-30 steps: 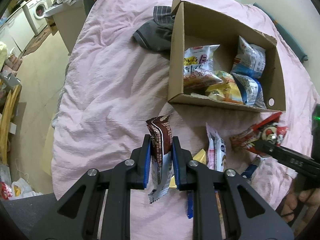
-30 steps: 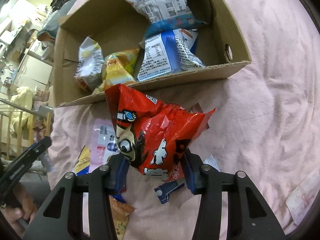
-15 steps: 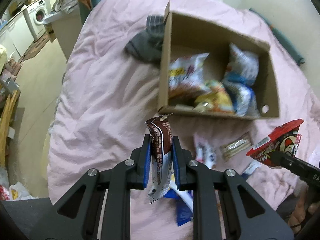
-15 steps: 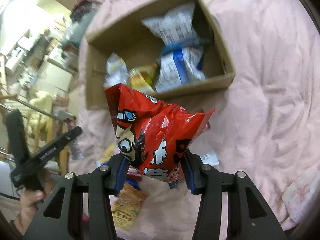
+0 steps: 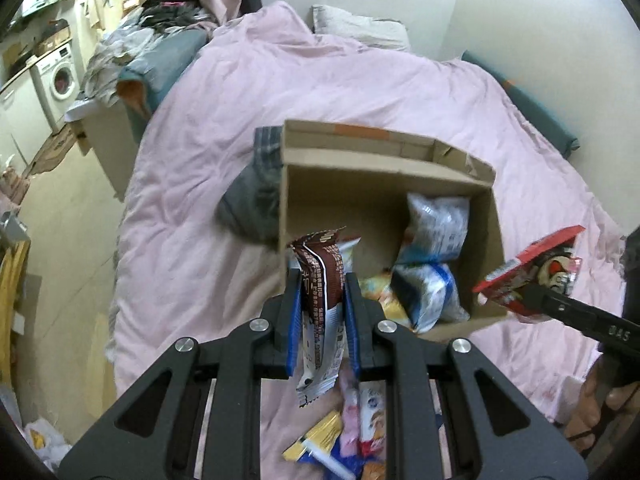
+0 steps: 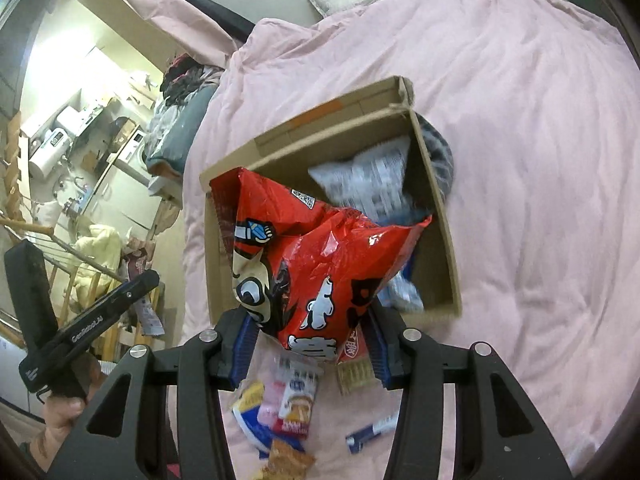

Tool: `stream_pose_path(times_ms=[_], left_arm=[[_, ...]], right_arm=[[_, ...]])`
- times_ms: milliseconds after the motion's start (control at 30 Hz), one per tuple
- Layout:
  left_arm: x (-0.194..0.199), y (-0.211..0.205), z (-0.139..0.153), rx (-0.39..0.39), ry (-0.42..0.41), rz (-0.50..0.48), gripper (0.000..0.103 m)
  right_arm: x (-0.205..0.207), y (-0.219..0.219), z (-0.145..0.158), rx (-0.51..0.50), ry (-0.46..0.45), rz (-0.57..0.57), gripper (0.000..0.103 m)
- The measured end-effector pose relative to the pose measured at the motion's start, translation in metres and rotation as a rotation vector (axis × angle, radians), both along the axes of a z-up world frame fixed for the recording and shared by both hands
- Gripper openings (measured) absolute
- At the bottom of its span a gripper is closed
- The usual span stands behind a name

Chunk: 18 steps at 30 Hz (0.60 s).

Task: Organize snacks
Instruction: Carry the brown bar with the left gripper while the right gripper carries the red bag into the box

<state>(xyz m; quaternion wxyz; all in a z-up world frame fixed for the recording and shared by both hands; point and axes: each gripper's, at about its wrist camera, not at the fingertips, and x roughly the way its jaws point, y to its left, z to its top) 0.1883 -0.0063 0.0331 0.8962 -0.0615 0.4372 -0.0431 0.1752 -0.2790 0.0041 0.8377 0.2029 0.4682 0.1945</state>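
A: Where do the snacks sit?

B: Two are held up in the air. The left gripper (image 5: 320, 300) has its jaws clenched on a slim brown-and-white snack packet (image 5: 321, 280), which stands upright between the blue pads, its lower end hanging below them. The right gripper (image 6: 312, 344) has its jaws grasping a crumpled red snack bag (image 6: 308, 264) by its lower part; the bag rises in front of the cardboard box (image 6: 440, 240).

A: And the box itself?

B: It lies open on the pink bed cover (image 5: 360, 80). Inside are several bags: a white-and-blue one (image 5: 438, 228) leaning at the far right side, another blue-and-white one (image 5: 428, 292) in front of it, and a yellowish one (image 5: 380, 296) beside that. In the left wrist view the brown packet is over the box's near left corner, and the red bag shows at the right, just beyond the box's right wall.

A: Anything outside the box?

B: Loose snacks (image 6: 288, 404) lie in a small heap on the cover near the grippers: yellow, pink, blue and red wrappers, with a small blue-and-white stick (image 6: 372, 432) a little apart. A grey garment (image 5: 252, 200) is bunched against the box's left wall.

A: And further out?

B: A pillow (image 5: 360, 28) at the head of the bed, a washing machine (image 5: 56, 76) across the floor to the left, and a pile of clothes (image 5: 152, 28) near it. A hand (image 6: 60, 416) holding the left gripper's handle shows in the right wrist view.
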Motion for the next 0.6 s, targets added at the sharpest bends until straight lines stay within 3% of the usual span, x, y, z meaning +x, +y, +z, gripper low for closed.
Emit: stream_pose_path(times_ms=[233,433,600], left_arm=[[0.039,-0.023,0.006,0.021,-0.057,-0.035,0.016],[0.069,-0.037,-0.015,0.08,-0.096,-0.071,0.016],[0.085,-0.035,-0.035,0.042,-0.072,-0.067,0.016]], right_arm=[[0.042,0.022,-0.01,-0.034,0.0,0.015,0.049],[0.058,0.031,-0.04,-0.002,0.033,0.03,0.049],[0.066,0.04,-0.05,-0.011,0.052,0.039,0.05]])
